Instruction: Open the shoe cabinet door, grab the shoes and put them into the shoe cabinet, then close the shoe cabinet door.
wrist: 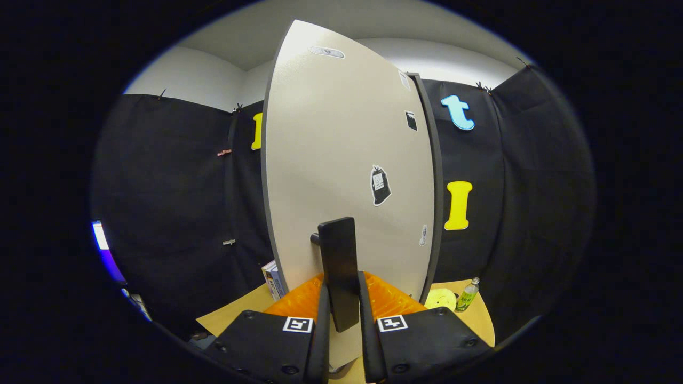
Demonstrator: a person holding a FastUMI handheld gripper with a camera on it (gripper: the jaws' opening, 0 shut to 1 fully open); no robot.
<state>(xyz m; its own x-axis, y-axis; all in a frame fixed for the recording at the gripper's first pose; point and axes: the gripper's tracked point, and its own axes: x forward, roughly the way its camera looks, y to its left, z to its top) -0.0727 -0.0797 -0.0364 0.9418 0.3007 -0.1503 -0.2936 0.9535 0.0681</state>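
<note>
A tall pale door (341, 160) stands upright in the middle of the scene, swung so that its broad face is turned toward the camera, with a dark edge strip running down its right side. It belongs to a shoe cabinet, though the cabinet body behind the door cannot be made out. Several small stickers sit on the door face, among them a dark one (380, 185) about halfway up (its print is too small to tell).

Below the door lies a tan table (235, 316), showing to the door's left and right. Low on the door's front is a dark upright handle (338, 269), standing off the door on a short post.

The hand-held gripper (341, 312) reaches toward the door from below and is closed on the handle: its two fingers (323, 320) press the handle's lower part from either side.

On the table just right of the door's foot rests a round yellow disc (441, 298), and right of that a small bottle (467, 295) with a green label. Left of the door's foot a boxed item (273, 279) leans beside it.
</note>
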